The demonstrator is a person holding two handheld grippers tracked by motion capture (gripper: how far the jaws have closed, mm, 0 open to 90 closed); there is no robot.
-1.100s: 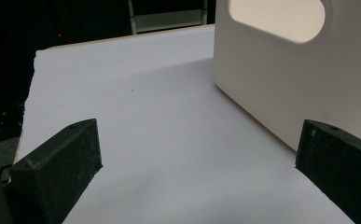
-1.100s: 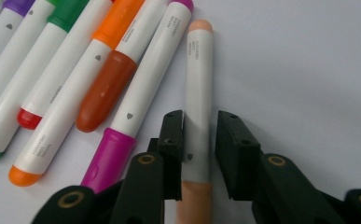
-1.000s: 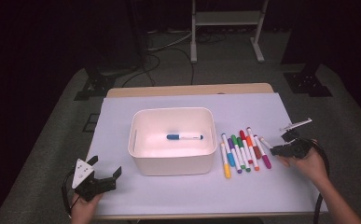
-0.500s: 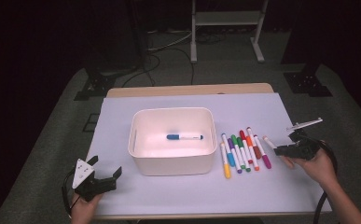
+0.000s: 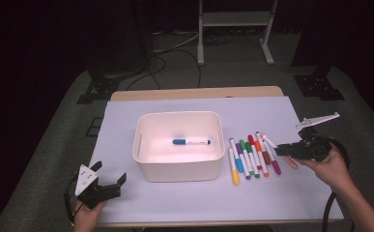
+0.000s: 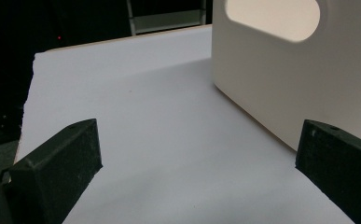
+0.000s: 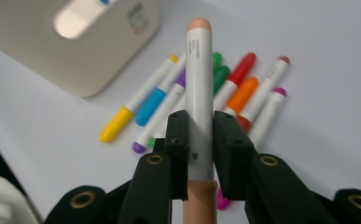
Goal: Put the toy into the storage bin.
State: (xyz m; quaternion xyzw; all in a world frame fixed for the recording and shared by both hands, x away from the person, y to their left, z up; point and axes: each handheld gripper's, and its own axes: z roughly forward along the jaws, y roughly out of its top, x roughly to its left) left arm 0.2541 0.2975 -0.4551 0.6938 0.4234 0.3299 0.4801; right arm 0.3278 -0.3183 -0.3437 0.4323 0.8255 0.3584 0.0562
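1 blue marker point(image 5: 191, 142) lies in the white bin point(image 5: 179, 166) at centre. The right gripper point(image 7: 200, 135) pinches a peach-capped marker point(image 7: 199, 93); several markers point(image 5: 250, 157) wait right of the bin. The left gripper point(image 5: 108, 181) rests, jaws spread, lower left.

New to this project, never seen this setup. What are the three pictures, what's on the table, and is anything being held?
No robot here: a person holds a hand-held two-jaw tool in each hand. The high view looks down on the table from above the person's side; each of the other two comes from a camera riding on one tool, looking along its black jaws. On the white table cover sits a white bin with a blue-capped marker inside, and a row of coloured markers beside it. The right tool is shut on a peach-capped marker, lifted above the row. The left tool is open, holding nothing.
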